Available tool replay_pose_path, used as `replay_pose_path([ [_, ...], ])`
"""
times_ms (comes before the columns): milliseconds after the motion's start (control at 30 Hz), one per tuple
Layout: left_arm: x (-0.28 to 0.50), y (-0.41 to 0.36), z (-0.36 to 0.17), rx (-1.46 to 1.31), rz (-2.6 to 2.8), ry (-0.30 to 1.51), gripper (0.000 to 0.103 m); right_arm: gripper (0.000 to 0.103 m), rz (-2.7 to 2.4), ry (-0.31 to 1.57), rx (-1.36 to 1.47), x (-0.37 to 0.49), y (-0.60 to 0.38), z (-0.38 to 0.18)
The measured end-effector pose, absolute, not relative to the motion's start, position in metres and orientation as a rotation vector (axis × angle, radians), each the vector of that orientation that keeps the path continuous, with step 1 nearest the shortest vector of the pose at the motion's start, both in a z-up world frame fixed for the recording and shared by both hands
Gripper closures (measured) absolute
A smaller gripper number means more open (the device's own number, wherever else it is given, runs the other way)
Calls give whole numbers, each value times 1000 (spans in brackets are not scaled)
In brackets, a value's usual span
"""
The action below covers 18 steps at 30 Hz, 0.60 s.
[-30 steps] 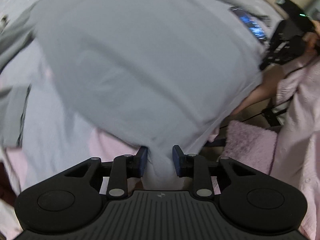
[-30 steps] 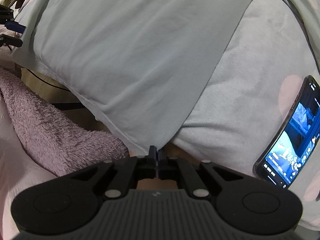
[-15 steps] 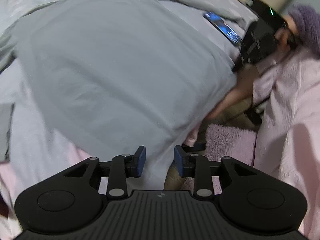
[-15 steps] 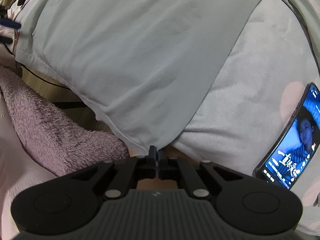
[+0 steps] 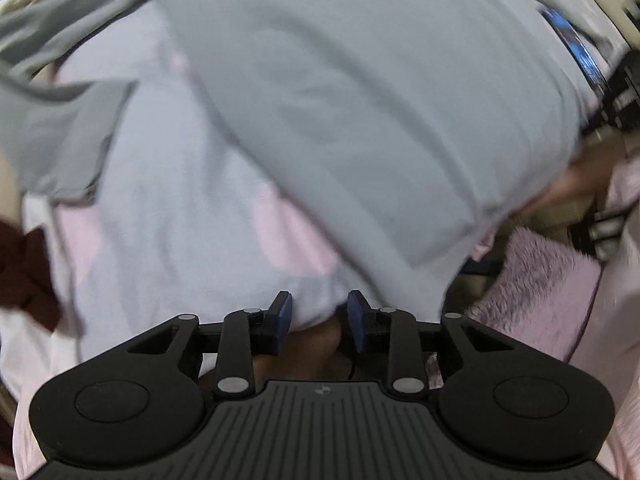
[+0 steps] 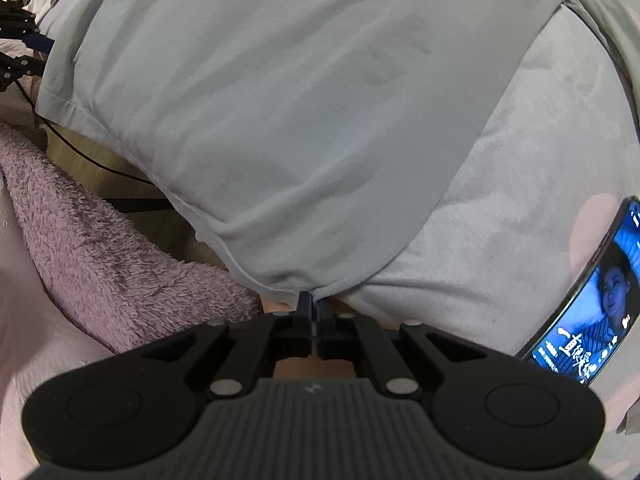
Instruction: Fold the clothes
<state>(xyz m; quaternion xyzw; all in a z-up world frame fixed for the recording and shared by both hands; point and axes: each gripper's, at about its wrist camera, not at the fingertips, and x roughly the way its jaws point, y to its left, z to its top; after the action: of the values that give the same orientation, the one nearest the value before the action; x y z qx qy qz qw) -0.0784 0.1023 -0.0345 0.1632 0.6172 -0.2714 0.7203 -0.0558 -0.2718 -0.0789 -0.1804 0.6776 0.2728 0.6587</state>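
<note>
A light grey garment (image 5: 360, 100) lies spread over a bed with a pale grey and pink cover (image 5: 168, 208). My left gripper (image 5: 319, 314) is open, with blue pads; cloth at the bed's near edge bulges between its jaws, and I cannot tell whether they touch it. In the right wrist view the same garment (image 6: 300, 120) stretches away from me. My right gripper (image 6: 313, 302) is shut on the garment's near corner hem. A sleeve (image 5: 60, 140) of the garment lies to the left in the left wrist view.
A lit phone (image 6: 596, 304) lies on the bed cover to the right of the garment. A fluffy pink-purple towel (image 6: 100, 248) hangs at the left. A black cable (image 6: 92, 160) runs over the wooden floor. A dark red cloth (image 5: 24, 272) sits at the far left.
The left gripper has swung left and closer to the bed edge, its jaws opening a little wider. The right gripper stays shut on the hem, and the garment has shifted slightly.
</note>
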Motion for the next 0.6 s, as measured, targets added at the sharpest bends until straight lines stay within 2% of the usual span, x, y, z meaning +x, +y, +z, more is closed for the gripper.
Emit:
replay_pose_path([
  [433, -88, 81, -40, 413, -602, 1299, 76, 100, 607, 1530, -400, -57, -269, -81],
  [467, -88, 80, -39, 406, -607, 1299, 77, 100, 607, 1529, -400, -57, -269, -81],
  [600, -89, 79, -36, 405, -611, 1288, 95, 100, 609, 1527, -403, -56, -269, -78],
])
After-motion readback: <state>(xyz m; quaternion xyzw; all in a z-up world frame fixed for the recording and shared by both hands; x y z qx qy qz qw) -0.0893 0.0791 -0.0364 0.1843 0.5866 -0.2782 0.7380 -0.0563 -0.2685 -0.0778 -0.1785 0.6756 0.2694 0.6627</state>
